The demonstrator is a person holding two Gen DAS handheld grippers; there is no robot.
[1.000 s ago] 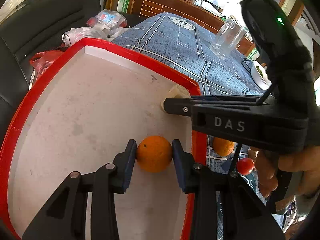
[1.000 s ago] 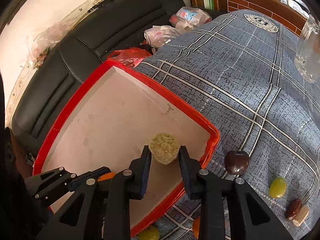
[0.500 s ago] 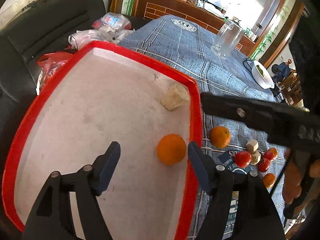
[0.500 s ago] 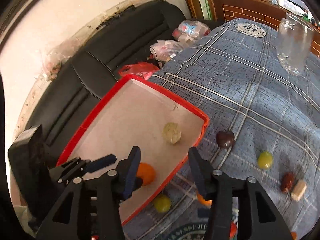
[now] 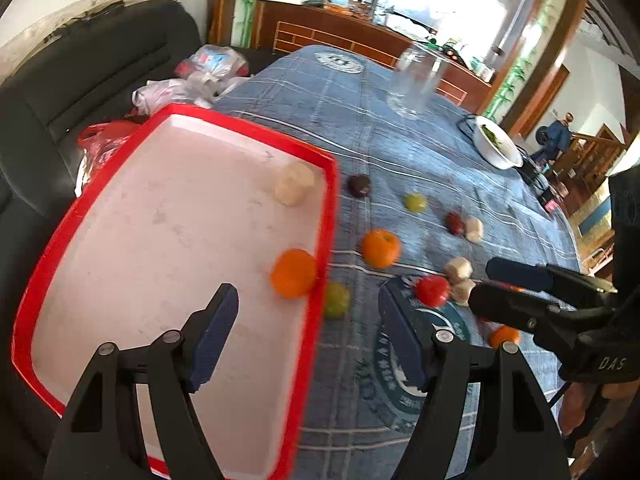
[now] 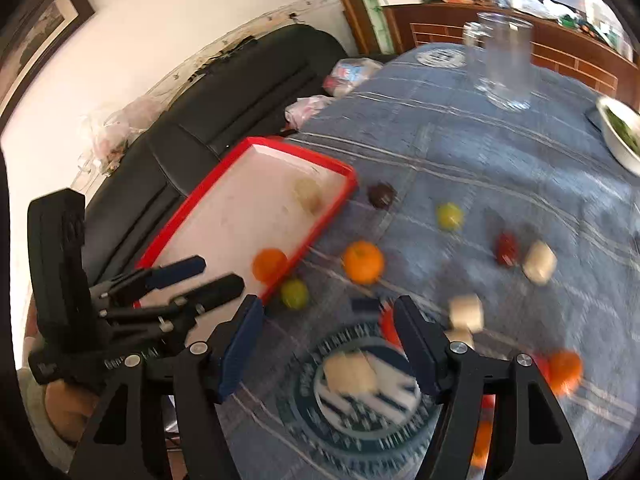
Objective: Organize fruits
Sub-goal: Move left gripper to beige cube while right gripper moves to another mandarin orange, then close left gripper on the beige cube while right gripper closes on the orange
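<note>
Ahead of the open left hand-held gripper [image 5: 308,336], an orange [image 5: 293,273] lies in the tray [image 5: 326,216].

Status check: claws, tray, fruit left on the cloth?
Left claw open, empty, over tray edge. Right claw open, empty, over cloth. Tray holds orange and pale lump. Second orange, green fruit on cloth; path clear.

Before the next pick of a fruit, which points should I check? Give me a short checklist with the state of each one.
1. Left gripper open, holding nothing: ok.
2. Right gripper open, holding nothing: ok.
3. Round orange fruit and pale lumpy piece lie inside the red-rimmed white tray: ok.
4. Second orange fruit on the blue checked cloth, unobstructed: ok.
5. Sharp right wrist view: not ok, blurred.
</note>
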